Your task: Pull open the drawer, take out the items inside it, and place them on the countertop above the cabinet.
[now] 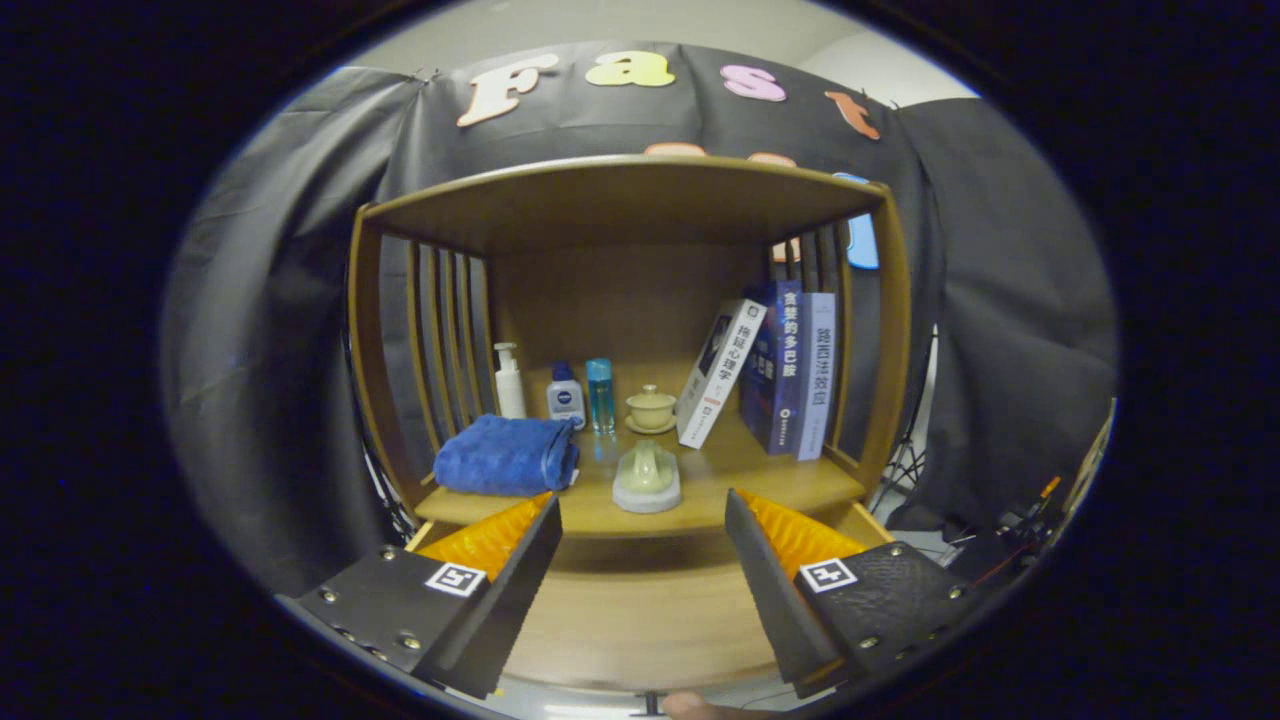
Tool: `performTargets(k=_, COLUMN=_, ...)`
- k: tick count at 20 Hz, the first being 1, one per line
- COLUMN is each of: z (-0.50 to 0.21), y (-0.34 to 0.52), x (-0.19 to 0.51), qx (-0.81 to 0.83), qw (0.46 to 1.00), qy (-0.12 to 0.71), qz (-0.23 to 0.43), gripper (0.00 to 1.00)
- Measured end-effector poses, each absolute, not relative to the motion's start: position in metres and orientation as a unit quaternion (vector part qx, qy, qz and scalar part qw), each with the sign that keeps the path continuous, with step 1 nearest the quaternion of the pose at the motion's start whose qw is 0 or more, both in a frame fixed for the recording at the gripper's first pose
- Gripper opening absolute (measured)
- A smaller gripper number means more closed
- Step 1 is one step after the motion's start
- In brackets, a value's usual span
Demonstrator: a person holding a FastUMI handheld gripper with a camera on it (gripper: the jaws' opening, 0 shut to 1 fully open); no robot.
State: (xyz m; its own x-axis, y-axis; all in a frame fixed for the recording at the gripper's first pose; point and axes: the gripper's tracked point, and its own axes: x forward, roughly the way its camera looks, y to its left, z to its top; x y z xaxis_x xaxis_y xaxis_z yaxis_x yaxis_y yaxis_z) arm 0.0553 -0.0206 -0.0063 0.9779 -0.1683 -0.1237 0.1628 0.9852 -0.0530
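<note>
Gripper (pixel 640 520) fingers spread wide, holding nothing, above open drawer (pixel 640 610) w/ bare wood bottom. Beyond fingertips on countertop (pixel 720 480): blue towel (pixel 505 455), small ornament (pixel 647 478), bottles, lidded cup, books.

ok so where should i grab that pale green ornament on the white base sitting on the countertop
Judging by its shape, take the pale green ornament by its narrow upright body, above the round white base. Come straight in from the front: it stands just beyond the open hand-held gripper, between the finger lines, with the blue towel off to one side. The base looks too low and wide to pinch well.
</note>
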Motion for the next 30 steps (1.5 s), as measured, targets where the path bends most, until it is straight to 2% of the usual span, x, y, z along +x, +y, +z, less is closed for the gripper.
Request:
performTargets(k=7, z=-0.038, y=-0.008, x=-0.028, qx=-0.013, qw=0.996, qy=0.069, qz=-0.053, gripper=0.99)
performTargets(k=9, z=-0.046, y=-0.016, x=-0.043, qx=0.011, qw=0.996, qy=0.062, qz=-0.067, gripper=0.99)
performTargets(k=14, z=-0.081, y=-0.036, x=-0.045, qx=0.025, qw=0.995, qy=0.045, qz=-0.087, gripper=0.99)
performTargets(k=17, z=-0.115, y=-0.027, x=-0.054, qx=0.048, qw=0.996, qy=0.044, qz=-0.068, gripper=1.00)
performTargets(k=22, z=-0.169, y=-0.022, x=-0.055, qx=0.054, qw=0.994, qy=0.054, qz=-0.073, gripper=1.00)
performTargets(k=30, z=-0.146, y=-0.034, x=-0.061, qx=0.094, qw=0.993, qy=0.040, qz=-0.060, gripper=1.00)
